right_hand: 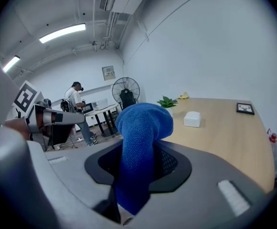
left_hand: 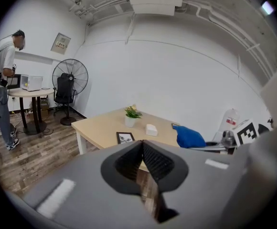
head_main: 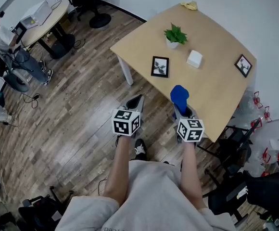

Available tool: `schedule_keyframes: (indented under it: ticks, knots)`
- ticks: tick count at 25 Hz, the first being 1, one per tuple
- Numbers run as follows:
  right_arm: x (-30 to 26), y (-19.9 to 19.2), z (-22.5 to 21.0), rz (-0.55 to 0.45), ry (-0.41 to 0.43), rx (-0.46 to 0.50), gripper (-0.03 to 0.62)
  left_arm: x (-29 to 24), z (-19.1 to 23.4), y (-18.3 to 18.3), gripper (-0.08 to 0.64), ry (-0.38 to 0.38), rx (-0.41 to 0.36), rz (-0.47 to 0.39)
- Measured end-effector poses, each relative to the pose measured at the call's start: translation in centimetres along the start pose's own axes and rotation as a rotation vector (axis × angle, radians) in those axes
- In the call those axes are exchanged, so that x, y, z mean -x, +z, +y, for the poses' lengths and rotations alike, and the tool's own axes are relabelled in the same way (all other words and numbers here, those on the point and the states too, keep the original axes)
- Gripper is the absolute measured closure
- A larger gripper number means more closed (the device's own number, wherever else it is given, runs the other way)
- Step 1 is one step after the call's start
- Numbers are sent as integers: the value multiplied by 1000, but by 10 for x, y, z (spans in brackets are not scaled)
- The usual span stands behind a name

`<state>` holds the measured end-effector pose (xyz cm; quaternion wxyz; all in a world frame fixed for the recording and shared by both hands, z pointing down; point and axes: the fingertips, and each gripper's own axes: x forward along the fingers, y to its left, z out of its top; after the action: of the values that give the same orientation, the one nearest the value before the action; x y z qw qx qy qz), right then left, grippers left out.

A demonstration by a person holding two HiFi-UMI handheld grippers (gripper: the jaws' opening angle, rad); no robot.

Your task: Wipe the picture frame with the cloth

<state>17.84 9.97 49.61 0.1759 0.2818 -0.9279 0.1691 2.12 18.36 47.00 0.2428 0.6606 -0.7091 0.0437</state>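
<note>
The right hand-held gripper pinches the blue cloth tight, likely so it is ready for rubbing. The left hand-held gripper is closed and holds nothing. The frame sits on the tabletop just beside the plant, on the person's side. Only the head view shows the cloth well apart from the plant. The right gripper view shows the pinch.
</note>
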Motion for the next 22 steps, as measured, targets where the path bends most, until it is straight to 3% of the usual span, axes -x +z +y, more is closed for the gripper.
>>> schedule_keyframes:
  ticks: [11,22]
  knots:
    - [-59,17,27,22,-63,-5,468,-26,64,28,508,-61,6,16]
    - [-76,-2,-8,78,-130,-38,468,-51,95,4,508,-75,-4,93]
